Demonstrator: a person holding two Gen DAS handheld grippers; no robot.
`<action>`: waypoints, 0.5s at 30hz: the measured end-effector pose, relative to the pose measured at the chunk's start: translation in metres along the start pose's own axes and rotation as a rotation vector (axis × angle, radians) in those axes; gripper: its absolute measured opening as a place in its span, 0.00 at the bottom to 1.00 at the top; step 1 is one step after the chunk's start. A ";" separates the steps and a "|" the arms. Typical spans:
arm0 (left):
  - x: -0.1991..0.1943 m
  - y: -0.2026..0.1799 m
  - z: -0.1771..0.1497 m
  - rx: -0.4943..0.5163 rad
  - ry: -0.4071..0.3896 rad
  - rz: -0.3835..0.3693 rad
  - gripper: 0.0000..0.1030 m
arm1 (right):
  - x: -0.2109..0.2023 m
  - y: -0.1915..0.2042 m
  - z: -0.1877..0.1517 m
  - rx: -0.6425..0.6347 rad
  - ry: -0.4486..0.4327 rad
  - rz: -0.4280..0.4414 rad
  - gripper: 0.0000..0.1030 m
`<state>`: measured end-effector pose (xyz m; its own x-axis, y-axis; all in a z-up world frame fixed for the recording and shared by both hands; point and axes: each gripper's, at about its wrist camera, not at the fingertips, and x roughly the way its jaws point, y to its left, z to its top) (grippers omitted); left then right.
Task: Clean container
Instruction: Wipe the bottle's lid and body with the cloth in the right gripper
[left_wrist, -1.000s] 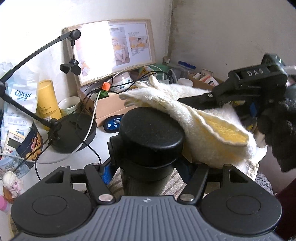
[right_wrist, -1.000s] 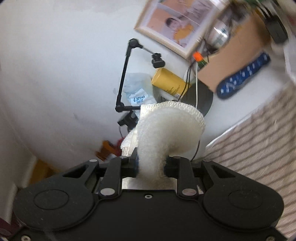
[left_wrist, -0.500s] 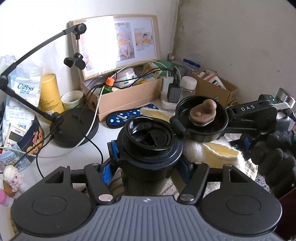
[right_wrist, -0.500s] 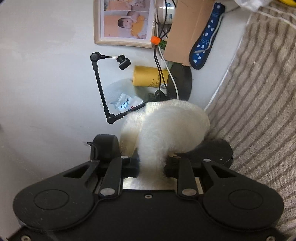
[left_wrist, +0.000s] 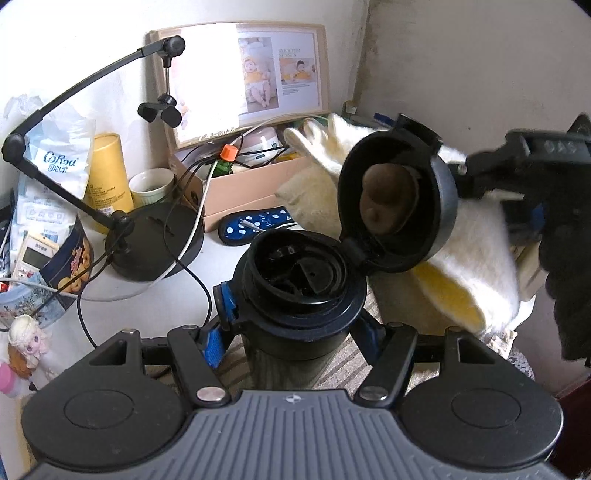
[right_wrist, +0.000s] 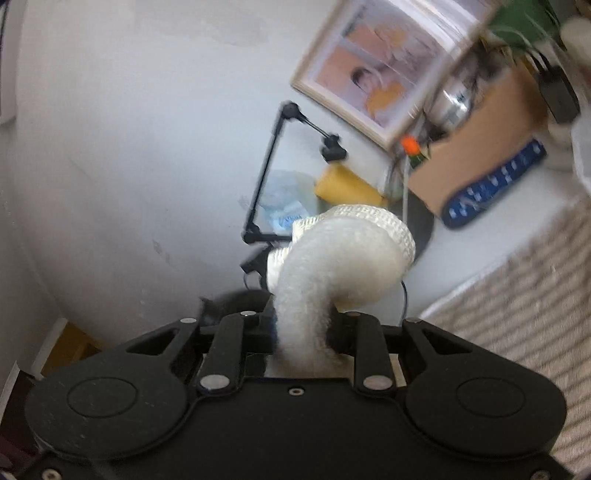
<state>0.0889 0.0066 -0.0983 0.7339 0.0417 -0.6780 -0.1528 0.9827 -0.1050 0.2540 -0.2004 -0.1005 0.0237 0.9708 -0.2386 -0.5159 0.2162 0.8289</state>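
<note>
Am clamping flask (left_wrist: 295, 325) body at centre of frame with my left gripper (left_wrist: 295, 343), jaws pinching both sides. Hinged lid (left_wrist: 395, 206) standing open, upper right of centre. My right gripper (right_wrist: 306, 332) is pinching cloth (right_wrist: 340, 266), soft, floppy, light. Judging flask rigid, smooth, likely slippery; best held at body below collar. Lid hinge probably weak point; wiping gently there.
</note>
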 end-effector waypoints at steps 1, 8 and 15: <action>0.000 -0.002 0.000 0.007 0.001 0.001 0.65 | -0.001 0.008 0.001 -0.055 0.002 -0.020 0.22; 0.004 -0.020 0.002 0.085 0.002 -0.003 0.64 | 0.012 0.062 0.008 -0.367 0.067 -0.066 0.22; 0.005 -0.025 0.001 0.098 -0.005 0.000 0.64 | 0.021 0.073 0.010 -0.461 0.149 -0.104 0.22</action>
<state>0.0970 -0.0179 -0.0984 0.7374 0.0429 -0.6741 -0.0878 0.9956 -0.0327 0.2253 -0.1628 -0.0401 -0.0101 0.9140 -0.4055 -0.8433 0.2102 0.4947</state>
